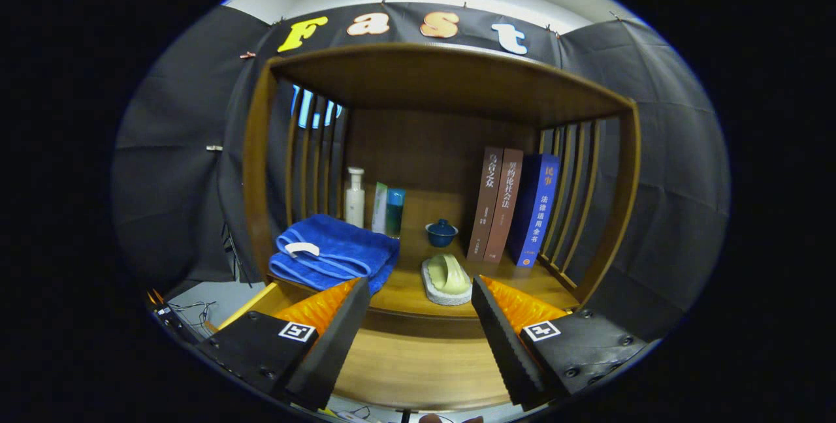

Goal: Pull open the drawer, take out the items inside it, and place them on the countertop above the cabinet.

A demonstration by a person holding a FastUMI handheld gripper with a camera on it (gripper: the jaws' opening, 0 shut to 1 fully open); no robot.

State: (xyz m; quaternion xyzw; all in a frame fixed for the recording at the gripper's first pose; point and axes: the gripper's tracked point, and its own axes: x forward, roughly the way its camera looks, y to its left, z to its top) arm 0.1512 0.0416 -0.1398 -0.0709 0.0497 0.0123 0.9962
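Towel [336,253] front behind a finger

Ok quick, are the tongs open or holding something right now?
Tongs: open and holding nothing; only the bare wooden drawer shows between the fingers, and the pale green slipper-shaped brush sits on the wooden countertop just beyond.

Blue book [535,211] spine: "民事", "法律适用全书". Brown book [486,204], two places left of the blue book: "乌合之众". The title of the book between [507,204] is unclear. Hand-held gripper [419,284], fingers spread apart: one square coded marker [297,331] per finger, no characters.
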